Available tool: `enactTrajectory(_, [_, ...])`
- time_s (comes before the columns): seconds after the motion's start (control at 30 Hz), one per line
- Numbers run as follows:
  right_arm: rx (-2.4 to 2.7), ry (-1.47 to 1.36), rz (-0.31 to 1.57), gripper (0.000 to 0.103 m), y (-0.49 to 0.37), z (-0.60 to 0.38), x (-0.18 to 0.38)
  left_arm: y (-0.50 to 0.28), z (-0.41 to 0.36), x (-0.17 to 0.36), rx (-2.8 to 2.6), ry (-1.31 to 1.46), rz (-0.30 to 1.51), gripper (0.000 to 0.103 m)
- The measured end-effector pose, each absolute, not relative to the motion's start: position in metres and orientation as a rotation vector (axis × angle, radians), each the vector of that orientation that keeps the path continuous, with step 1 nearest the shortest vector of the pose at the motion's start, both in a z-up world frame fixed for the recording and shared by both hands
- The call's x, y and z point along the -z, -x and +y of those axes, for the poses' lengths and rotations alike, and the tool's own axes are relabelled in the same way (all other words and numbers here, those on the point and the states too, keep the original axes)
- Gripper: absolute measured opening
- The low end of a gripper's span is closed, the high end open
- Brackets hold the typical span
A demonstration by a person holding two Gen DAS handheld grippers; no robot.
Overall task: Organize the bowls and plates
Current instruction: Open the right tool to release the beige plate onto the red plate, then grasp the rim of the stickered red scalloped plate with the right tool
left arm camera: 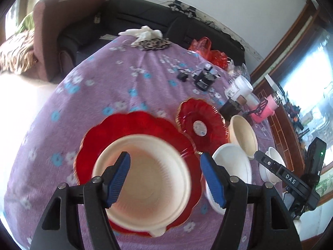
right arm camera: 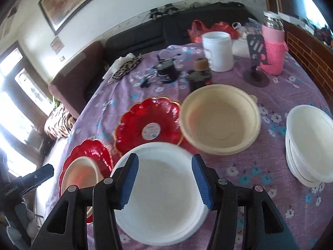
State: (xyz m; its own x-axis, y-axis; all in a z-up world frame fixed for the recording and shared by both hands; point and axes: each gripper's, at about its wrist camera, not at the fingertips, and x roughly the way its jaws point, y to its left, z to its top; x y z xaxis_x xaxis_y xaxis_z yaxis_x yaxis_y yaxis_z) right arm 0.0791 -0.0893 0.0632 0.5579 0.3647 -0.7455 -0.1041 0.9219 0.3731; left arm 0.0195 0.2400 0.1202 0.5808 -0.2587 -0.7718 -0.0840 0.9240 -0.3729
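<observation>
1. The left gripper hangs with its blue pads spread wide and nothing held. Directly below it, a cream bowl sits inside a large red scalloped plate on the purple floral tablecloth.
2. The right gripper is also open and empty, above a white plate lying flat on the near part of the table.
3. A smaller red plate lies just beyond the white plate, and a second cream bowl sits to its right. Nested white bowls stand at the far right.
4. Risk: the dishes crowd together, and the second cream bowl's rim appears to overlap the smaller red plate. Lifting either could drag or tip its neighbour.
5. Risk: the red plates look like thin glass, so a hard pinch or a bump from a finger could chip a scalloped edge.
6. Risk: the cream bowl looks light, so a careless grip on its rim may let it slide on the glossy plate.
7. Risk: jars and a pink bottle stand at the far side, where a wide swing could topple them.
</observation>
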Motion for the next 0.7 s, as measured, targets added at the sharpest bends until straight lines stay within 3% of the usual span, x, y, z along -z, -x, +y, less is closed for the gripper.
enactTrajectory(0.23, [-0.372,-0.475,1.073,0.057,-0.12,-0.108,-0.041,-0.067,0.215,-0.121,0.125,0.327,1.006,0.069])
enactTrajectory(0.7, [-0.383,-0.526,1.242,0.059,-0.185,-0.102,0.007,-0.182,0.201,-0.055,0.103,0.388,1.257,0.069])
